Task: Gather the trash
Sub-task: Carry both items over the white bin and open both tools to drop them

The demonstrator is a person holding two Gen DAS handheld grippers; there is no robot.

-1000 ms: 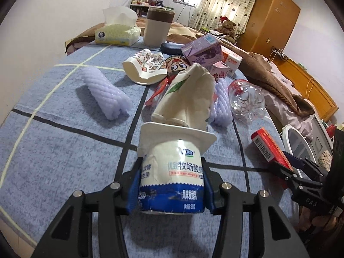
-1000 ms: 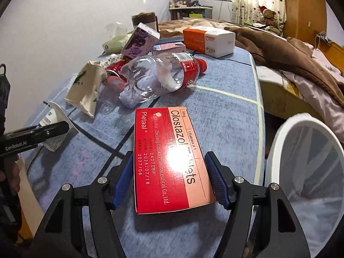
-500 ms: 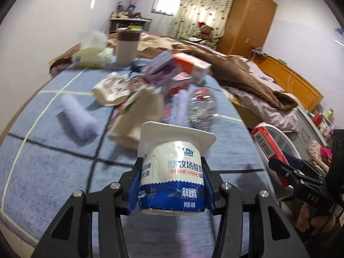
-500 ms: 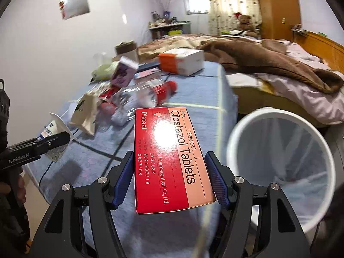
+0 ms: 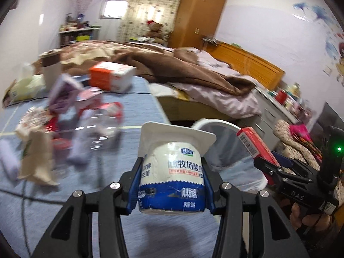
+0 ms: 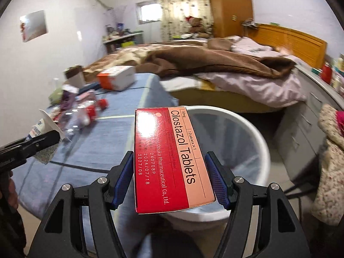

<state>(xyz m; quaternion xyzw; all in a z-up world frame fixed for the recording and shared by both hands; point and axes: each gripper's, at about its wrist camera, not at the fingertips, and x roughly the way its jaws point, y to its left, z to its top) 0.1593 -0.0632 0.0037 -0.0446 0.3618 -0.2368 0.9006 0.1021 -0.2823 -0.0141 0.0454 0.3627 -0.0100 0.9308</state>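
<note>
Trash is held by both tools: a white and blue yogurt cup (image 5: 172, 178) is clamped upright between the jaws of the left gripper (image 5: 171, 185), and a red tablet box (image 6: 169, 161) is gripped on its long sides by the right gripper (image 6: 172, 178). Both are held near the white bin (image 6: 243, 129), the box partly over its rim, while a crushed bottle (image 5: 101, 126), a paper bag (image 5: 36, 161) and an orange and white box (image 5: 111, 79) lie on the blue cloth (image 5: 137, 107)

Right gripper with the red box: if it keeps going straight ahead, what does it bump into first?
Probably the white trash bin. The right gripper, shut on the Cilostazol tablet box, points at the bin's open mouth, with nothing visible between. Depth is hard to judge here.
</note>
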